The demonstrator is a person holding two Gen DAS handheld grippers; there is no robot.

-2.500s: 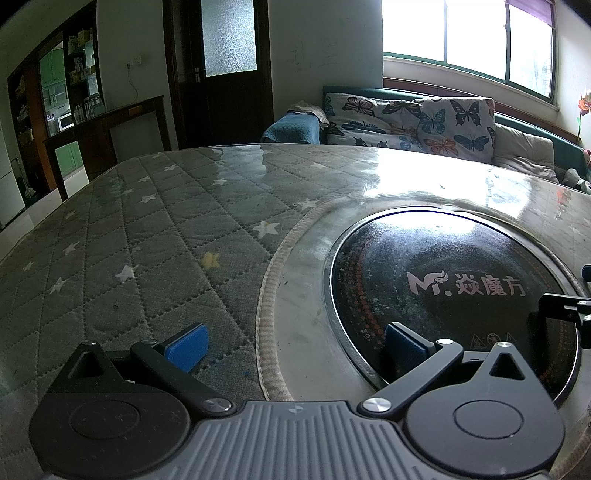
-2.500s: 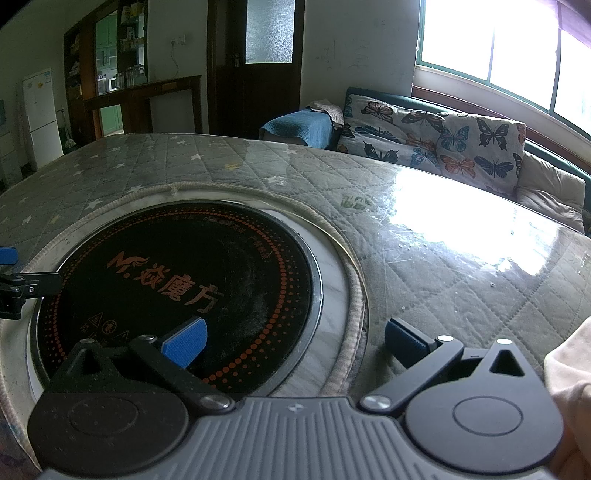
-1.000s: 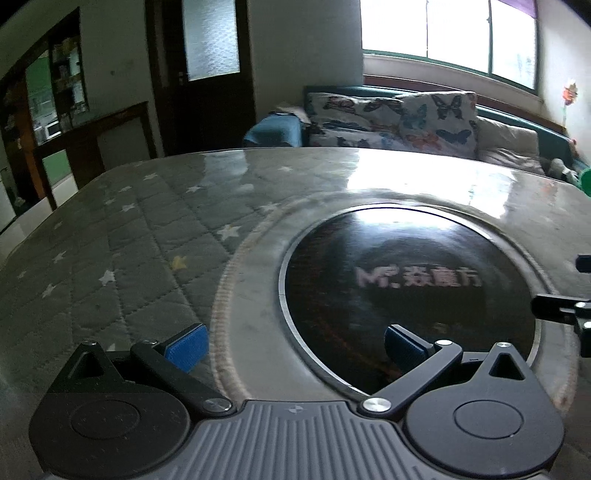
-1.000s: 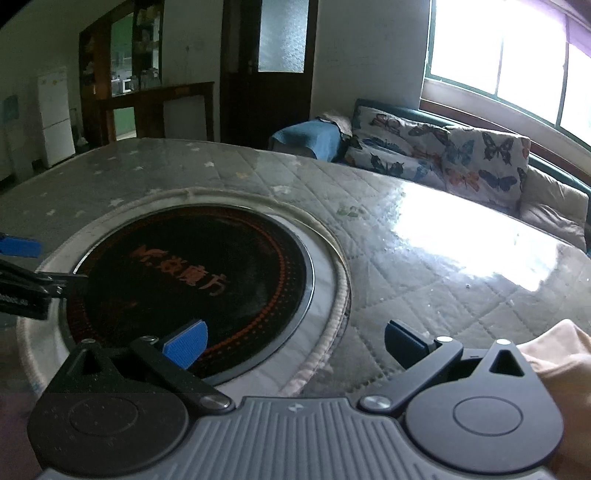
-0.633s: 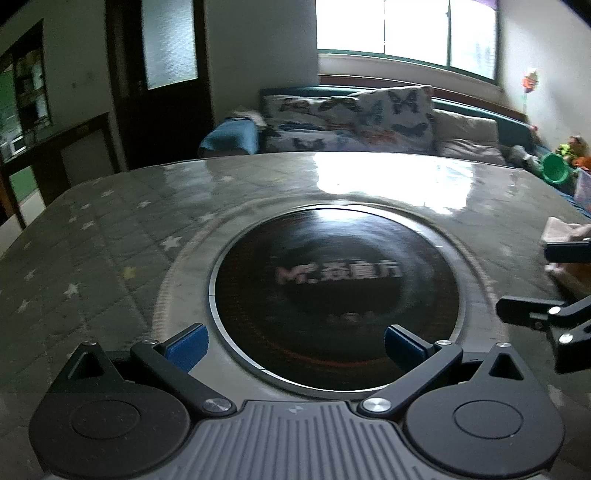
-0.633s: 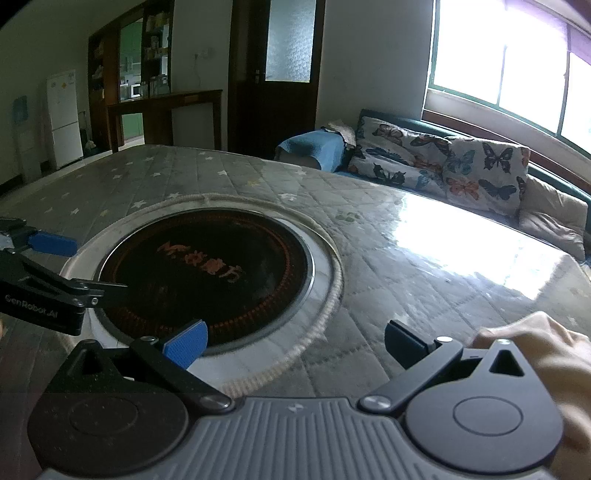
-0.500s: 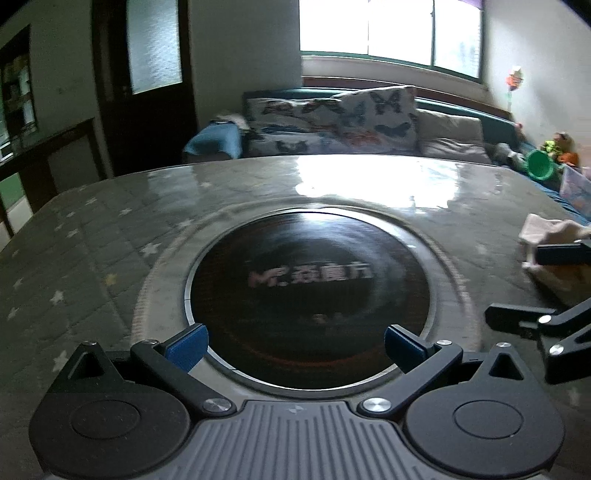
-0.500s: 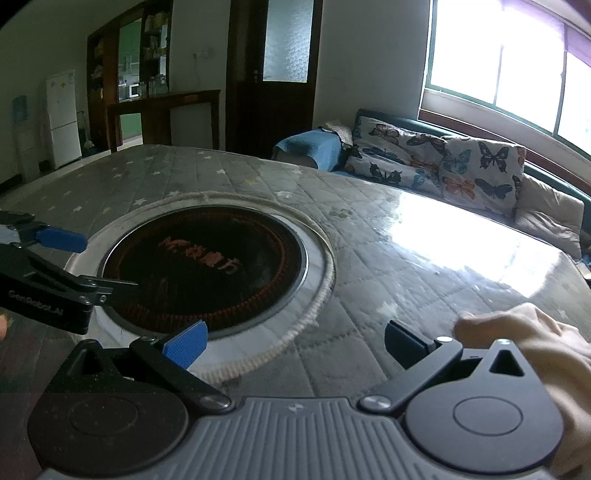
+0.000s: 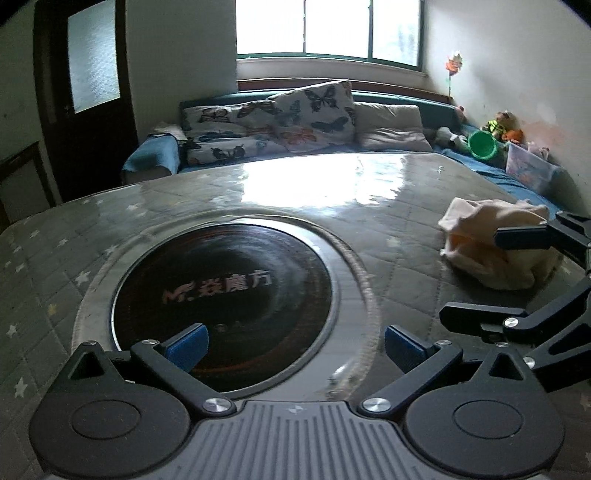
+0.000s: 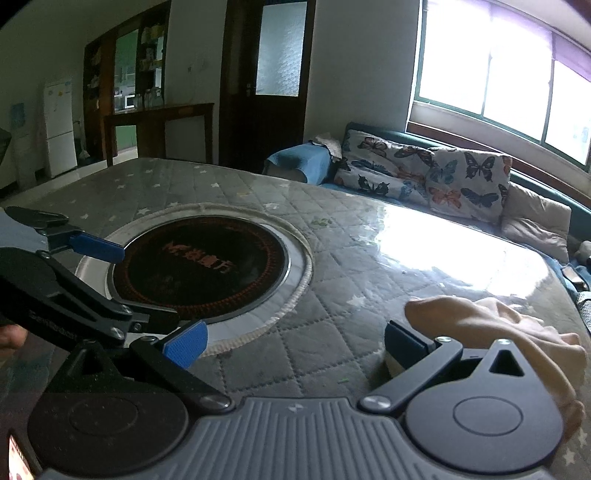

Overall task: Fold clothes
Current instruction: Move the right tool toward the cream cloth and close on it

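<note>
Cream crumpled cotton garment (image 10: 495, 332) has come beside my right gripper (image 10: 295, 341); both grippers' fingers spread, left gripper (image 9: 295, 341) idle — grasping comes next.

Daylight pours in from the window (image 9: 328, 27), blown out white, and throws strong glare across the glossy table (image 9: 317, 181). The room's corners stay dim, and fisheye bending curves and darkens the edges, with slight softness throughout.

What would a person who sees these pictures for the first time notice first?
The black round cooktop set in the middle of the quilted star-patterned table cover draws the eye first. Next comes the crumpled cream garment on the table's right side, by the open right gripper. The open left gripper hangs over the cooktop's near edge.
</note>
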